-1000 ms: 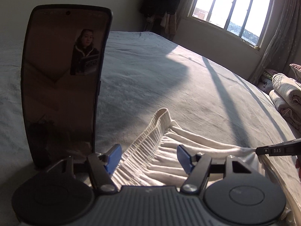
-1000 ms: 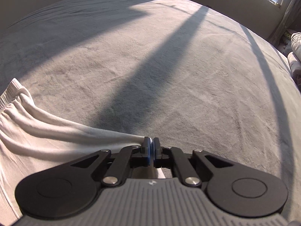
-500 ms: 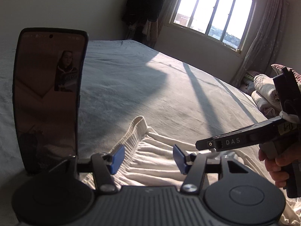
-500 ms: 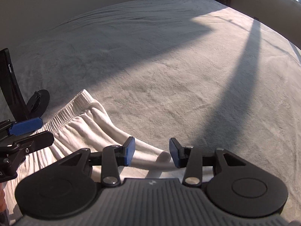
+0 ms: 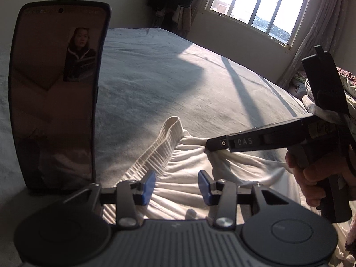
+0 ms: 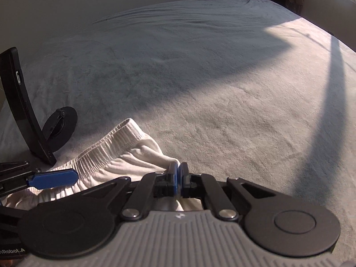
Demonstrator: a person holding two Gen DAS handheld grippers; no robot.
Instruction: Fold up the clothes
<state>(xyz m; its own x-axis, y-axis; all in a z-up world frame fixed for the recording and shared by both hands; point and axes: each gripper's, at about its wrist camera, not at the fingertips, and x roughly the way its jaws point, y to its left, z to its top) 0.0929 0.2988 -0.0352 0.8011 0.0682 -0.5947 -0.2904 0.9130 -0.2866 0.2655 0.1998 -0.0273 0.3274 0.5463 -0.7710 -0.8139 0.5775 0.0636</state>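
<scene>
A pair of white trousers [image 5: 178,178] with a ribbed elastic waistband [image 5: 164,142] lies bunched on the grey bed. My left gripper [image 5: 176,187] is open and empty just above the cloth below the waistband. My right gripper [image 6: 178,178] is shut on a fold of the white trousers [image 6: 138,155] close to the waistband [image 6: 106,144]. In the left wrist view the right gripper [image 5: 209,144] reaches in from the right and pinches the cloth. One blue finger [image 6: 53,179] of the left gripper shows in the right wrist view.
A phone [image 5: 57,93] stands upright on a round black stand [image 6: 60,126] at the left, next to the waistband. The grey bedspread [image 6: 211,77] stretches far ahead. Folded bedding [image 5: 347,93] lies at the right under a window [image 5: 255,6].
My right gripper was shut on the cloth farther right, opened, moved left toward the waistband, and has shut on a fold there. The left gripper stayed open.
</scene>
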